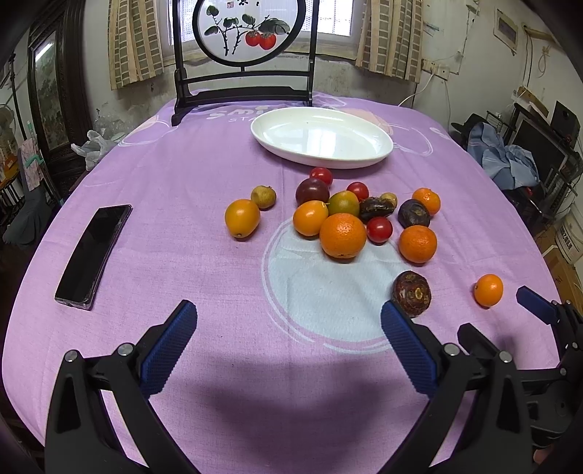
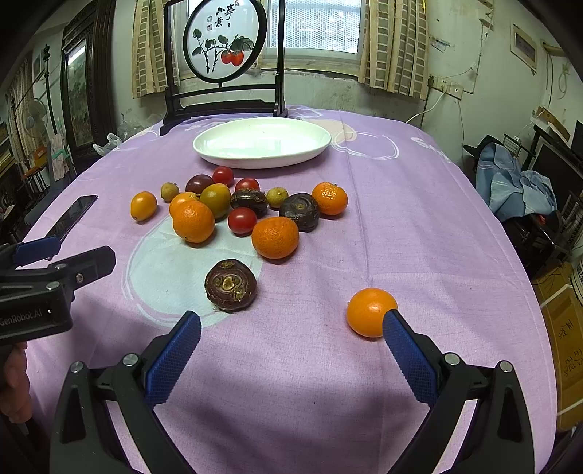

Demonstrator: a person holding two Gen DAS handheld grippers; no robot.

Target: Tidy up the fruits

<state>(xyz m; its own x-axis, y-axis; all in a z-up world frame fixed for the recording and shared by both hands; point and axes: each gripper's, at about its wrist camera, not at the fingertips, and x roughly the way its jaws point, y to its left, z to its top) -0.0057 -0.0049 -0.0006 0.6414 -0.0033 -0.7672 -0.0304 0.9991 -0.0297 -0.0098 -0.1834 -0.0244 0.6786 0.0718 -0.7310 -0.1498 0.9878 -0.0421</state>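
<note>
Several fruits lie loose on the purple tablecloth (image 1: 182, 182): oranges, red tomatoes, dark water chestnuts and small yellow-green ones. An empty white oval plate (image 1: 320, 136) (image 2: 262, 142) stands behind them. My left gripper (image 1: 288, 321) is open and empty, its right finger just in front of a lone water chestnut (image 1: 411, 293) (image 2: 230, 285). My right gripper (image 2: 291, 328) is open and empty; a small orange (image 2: 370, 311) (image 1: 488, 290) lies at its right fingertip. A large orange (image 1: 342, 235) (image 2: 193, 221) fronts the pile.
A black phone (image 1: 94, 251) (image 2: 74, 215) lies at the table's left. A dark wooden stand with a round persimmon painting (image 1: 247, 32) sits at the far edge behind the plate. Furniture and clutter (image 2: 517, 182) stand right of the table.
</note>
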